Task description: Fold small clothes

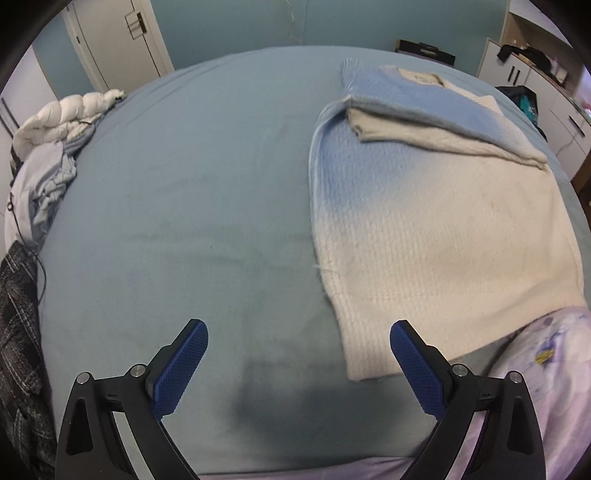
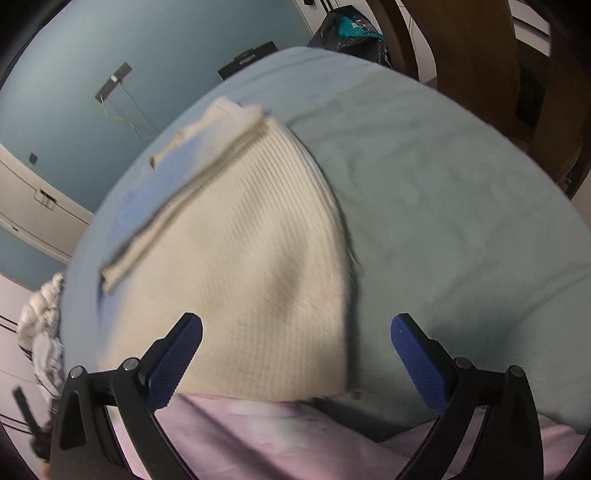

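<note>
A cream and pale blue knitted sweater lies flat on the blue-green bed sheet, its sleeves folded across the upper body. My left gripper hovers open above the sheet, just left of the sweater's lower hem corner, with nothing between its blue pads. In the right wrist view the same sweater lies with a folded sleeve band running diagonally over it. My right gripper stands wide open above the sweater's near hem and right edge, holding nothing.
A heap of clothes with a white puffer jacket and a plaid garment sits at the bed's left edge. Lilac patterned fabric lies along the near edge. White cupboards and a dark bag stand beyond the bed.
</note>
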Available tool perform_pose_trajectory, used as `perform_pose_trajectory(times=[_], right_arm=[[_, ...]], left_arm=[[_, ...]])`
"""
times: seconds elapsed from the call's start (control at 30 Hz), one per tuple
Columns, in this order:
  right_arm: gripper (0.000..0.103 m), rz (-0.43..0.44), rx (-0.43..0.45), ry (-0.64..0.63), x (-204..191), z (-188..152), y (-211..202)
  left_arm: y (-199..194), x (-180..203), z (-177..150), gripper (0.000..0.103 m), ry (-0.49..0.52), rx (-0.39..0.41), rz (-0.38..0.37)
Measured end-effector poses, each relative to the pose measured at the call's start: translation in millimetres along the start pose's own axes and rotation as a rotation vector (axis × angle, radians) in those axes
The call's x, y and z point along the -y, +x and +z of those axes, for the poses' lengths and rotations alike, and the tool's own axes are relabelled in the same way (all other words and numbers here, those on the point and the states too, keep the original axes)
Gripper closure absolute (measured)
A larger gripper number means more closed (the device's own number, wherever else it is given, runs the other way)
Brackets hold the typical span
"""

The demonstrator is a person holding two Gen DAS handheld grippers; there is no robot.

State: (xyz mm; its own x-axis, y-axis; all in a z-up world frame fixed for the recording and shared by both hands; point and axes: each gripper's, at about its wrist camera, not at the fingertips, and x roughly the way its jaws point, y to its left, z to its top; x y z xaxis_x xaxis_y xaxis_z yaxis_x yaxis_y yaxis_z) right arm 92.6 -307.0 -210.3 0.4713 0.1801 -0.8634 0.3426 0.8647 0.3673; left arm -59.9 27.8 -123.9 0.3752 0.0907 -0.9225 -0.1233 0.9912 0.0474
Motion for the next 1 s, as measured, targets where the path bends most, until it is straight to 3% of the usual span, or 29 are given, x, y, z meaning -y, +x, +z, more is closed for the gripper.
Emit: perform_pose_trajectory(times=[0.1,0.27,0.5,0.67,0.8,0.83,0.9,0.93,1.0], right_arm=[[0.003,0.021,-0.009,0.043,11,-3,8],[0.003,0.011,0.003,0.069,19,4,8],[0.003,-0.044,-0.036,0.046,15,2,24],[0.003,-0.056,-0.039,0.051,18,2,27],[0.003,-0.047,-0.055,0.080,24,2,30],[0.003,-0.046,-0.057,0.085,25,2,30],[0.003,-0.037,-0.062,0.093,26,2,29],[0.003,-0.029,-0.067,0.098,27,2,29],[0.003,-0.014,-0.083,0.110,29,2,30]], left_arm=[[10,-3,1,0.003,-0.010,-0.011,-0.004],[30,-5,7,0.003,-0.042,-0.063,-0.103],[75,-2,16,0.003,-0.071,-0.206,-0.200],[104,8,8,0.005,-0.141,-0.336,-0.344],[109,40,-2,0.005,-0.015,-0.309,-0.230],[107,49,-4,0.008,0.016,-0.289,-0.210],[102,61,-7,0.035,0.044,-0.255,-0.197],[98,66,-8,0.041,0.058,-0.241,-0.201],[90,75,-11,0.081,0.083,-0.214,-0.220]])
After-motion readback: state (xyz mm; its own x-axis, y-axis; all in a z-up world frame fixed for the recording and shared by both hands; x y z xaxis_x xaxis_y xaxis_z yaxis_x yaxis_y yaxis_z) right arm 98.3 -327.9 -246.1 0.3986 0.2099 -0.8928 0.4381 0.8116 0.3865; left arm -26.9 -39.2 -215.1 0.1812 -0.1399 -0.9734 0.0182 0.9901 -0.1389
